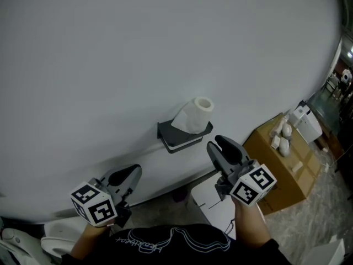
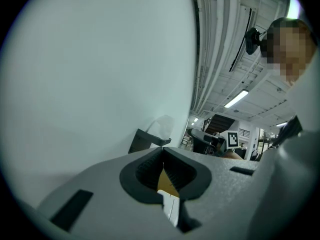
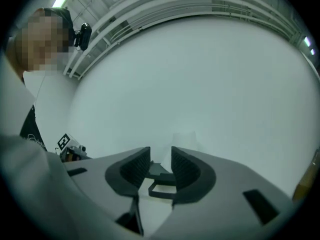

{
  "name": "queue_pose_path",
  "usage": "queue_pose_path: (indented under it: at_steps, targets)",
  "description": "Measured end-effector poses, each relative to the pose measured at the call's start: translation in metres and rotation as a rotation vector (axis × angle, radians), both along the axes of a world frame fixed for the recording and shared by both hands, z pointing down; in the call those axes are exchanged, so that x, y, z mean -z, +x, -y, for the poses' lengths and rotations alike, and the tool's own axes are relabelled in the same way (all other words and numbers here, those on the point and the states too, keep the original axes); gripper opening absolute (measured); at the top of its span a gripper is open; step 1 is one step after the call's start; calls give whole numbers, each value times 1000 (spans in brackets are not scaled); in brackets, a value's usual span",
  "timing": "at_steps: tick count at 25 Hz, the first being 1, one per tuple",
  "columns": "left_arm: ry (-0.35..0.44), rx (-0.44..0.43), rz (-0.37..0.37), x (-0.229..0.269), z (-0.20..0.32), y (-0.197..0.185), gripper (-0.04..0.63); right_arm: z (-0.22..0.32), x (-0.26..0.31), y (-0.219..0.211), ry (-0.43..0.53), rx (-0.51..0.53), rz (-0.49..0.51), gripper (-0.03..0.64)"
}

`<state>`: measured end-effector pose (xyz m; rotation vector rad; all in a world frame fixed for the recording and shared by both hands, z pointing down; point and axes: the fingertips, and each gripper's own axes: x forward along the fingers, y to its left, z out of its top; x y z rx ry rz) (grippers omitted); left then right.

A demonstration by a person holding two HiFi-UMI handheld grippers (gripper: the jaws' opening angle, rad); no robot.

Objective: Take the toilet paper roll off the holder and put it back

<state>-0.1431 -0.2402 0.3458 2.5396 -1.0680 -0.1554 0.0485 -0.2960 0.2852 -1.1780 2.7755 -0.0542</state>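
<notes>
1. White toilet paper roll (image 1: 194, 115) is seen upright on the black holder (image 1: 185, 141), just ahead of the right gripper (image 1: 219, 146).
2. Its jaws are held narrowly apart, empty.
3. Nothing is gripped by the left gripper (image 1: 131, 174), its jaws closed together.

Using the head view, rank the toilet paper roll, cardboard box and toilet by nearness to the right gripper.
1. Toilet paper roll, on the holder just ahead of the right gripper.
2. Cardboard box, on the floor at right.
3. Toilet, far lower left.
</notes>
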Motion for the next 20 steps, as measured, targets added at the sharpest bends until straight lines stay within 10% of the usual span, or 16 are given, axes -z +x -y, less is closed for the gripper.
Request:
queue_pose_path:
  at_steps: [7,20]
  targets:
    - [13,-39,-19,0,-20,9,6,-42,-46,-12,-94,31,-37,-6]
    - [11,-88,-47,-12,-30,29,6,-87,-97,-21,-209,128,-79,3]
